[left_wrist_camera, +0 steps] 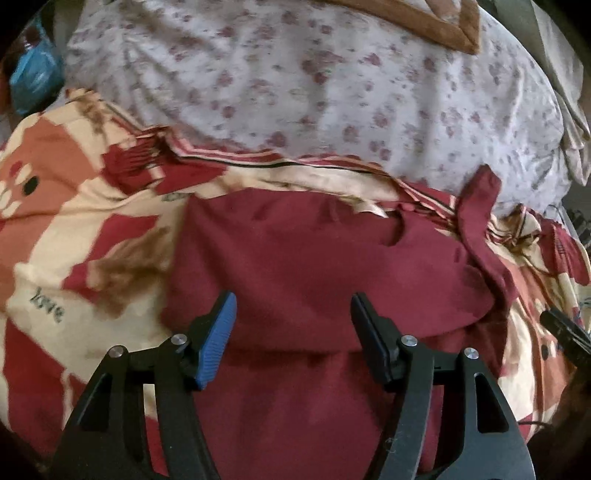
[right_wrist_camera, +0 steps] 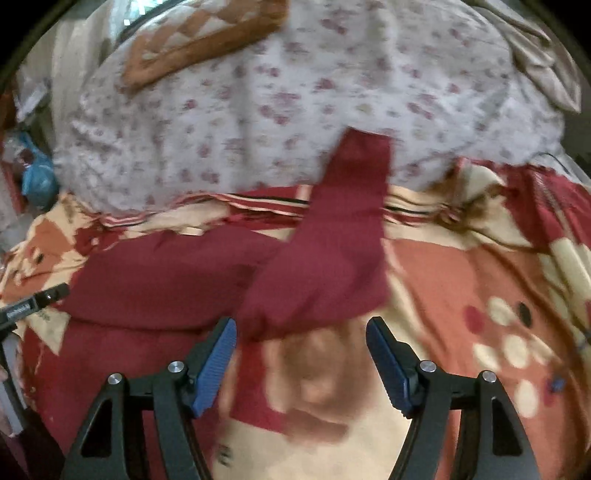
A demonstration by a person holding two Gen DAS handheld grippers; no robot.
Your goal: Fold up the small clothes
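Note:
A small dark red garment [left_wrist_camera: 314, 258] lies flat on a patterned red, cream and orange bedspread [left_wrist_camera: 55, 229]. In the left wrist view its near edge sits between my open fingers and a sleeve [left_wrist_camera: 476, 214] sticks up at the right. My left gripper [left_wrist_camera: 291, 306] is open just above the cloth, holding nothing. In the right wrist view the garment [right_wrist_camera: 184, 280] lies left of centre, and its sleeve [right_wrist_camera: 351, 206] reaches up toward the floral pillow. My right gripper [right_wrist_camera: 301, 328] is open at the garment's near right corner, empty.
A large white floral pillow [left_wrist_camera: 314, 85] lies beyond the garment, with a brown-edged cushion [left_wrist_camera: 424, 22] on top. A blue bag [left_wrist_camera: 33, 74] sits at the far left. The other gripper's tip shows at the right edge of the left wrist view [left_wrist_camera: 565, 332] and at the left edge of the right wrist view [right_wrist_camera: 33, 302].

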